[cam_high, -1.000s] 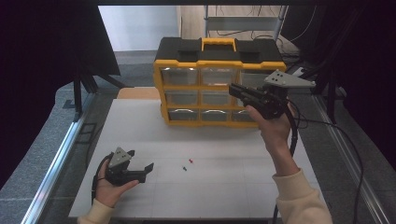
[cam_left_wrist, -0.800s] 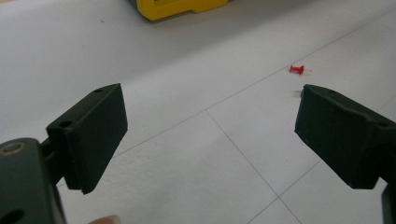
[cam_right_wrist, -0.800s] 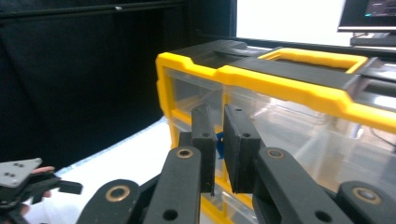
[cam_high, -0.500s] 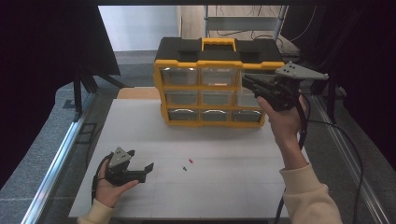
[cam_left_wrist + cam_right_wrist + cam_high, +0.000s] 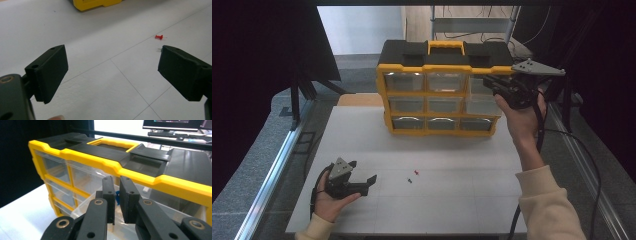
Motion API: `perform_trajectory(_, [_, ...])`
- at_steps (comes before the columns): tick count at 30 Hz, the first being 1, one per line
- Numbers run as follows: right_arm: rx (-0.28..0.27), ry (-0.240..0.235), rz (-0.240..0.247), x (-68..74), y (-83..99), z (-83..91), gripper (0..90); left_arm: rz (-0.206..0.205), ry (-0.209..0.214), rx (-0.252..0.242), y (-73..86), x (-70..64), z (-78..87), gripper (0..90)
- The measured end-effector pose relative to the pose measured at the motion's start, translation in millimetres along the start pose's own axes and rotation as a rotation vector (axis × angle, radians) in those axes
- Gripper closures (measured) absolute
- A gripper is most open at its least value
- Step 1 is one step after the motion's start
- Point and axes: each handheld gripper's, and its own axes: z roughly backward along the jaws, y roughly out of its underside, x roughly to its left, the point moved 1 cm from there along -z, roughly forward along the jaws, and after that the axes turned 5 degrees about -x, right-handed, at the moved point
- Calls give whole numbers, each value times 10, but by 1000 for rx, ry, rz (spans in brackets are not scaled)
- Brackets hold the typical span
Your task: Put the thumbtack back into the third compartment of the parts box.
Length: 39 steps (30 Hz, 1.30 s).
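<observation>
Two grippers are at work in the high view: the left gripper (image 5: 362, 181) rests low on the white table (image 5: 472, 200) with its jaws spread wide, near a red pushpin (image 5: 416, 173) and a darker pin (image 5: 409, 180), while the right gripper (image 5: 492, 84) is raised at the top right drawer (image 5: 484, 86) of the yellow organizer (image 5: 439, 95). From the left gripper view, the red pushpin (image 5: 158, 37) lies loose just beyond the right-hand jaw, nothing between the pads. From the right gripper view, the right gripper (image 5: 117, 197) has its jaws pressed nearly together at the clear drawer's front edge, seemingly pinching its lip, with something blue just behind; whether the grip is firm I cannot tell. Judging from this, the drawer is being pulled open, so the pull should run straight outward and level, lest the box slide. No brand, label or writing is legible anywhere.
</observation>
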Motion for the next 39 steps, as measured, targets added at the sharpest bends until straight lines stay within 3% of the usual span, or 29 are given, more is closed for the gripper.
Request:
perform_trajectory(6, [8, 16, 15, 2, -15, -45, 786, 0, 0, 0, 2, 5, 4, 96])
perform_trajectory(9, [8, 44, 39, 16, -11, -65, 521, 0, 0, -2, 2, 3, 6, 96])
perform_trajectory(13, [4, 26, 16, 58, 2, -48, 358, -1, 1, 0, 1, 2, 4, 96])
perform_trajectory(25, [-82, -162, 24, 417, 62, 200, 324, -8, 2, 3, -2, -10, 7, 96])
perform_trajectory(33, [-62, -243, 80, 754, 197, 266, 319, -5, 3, -1, -5, -15, 10, 96])
perform_trajectory(39, [-58, -288, 75, 892, 357, 248, 318, -6, 2, -4, -7, -17, 16, 96])
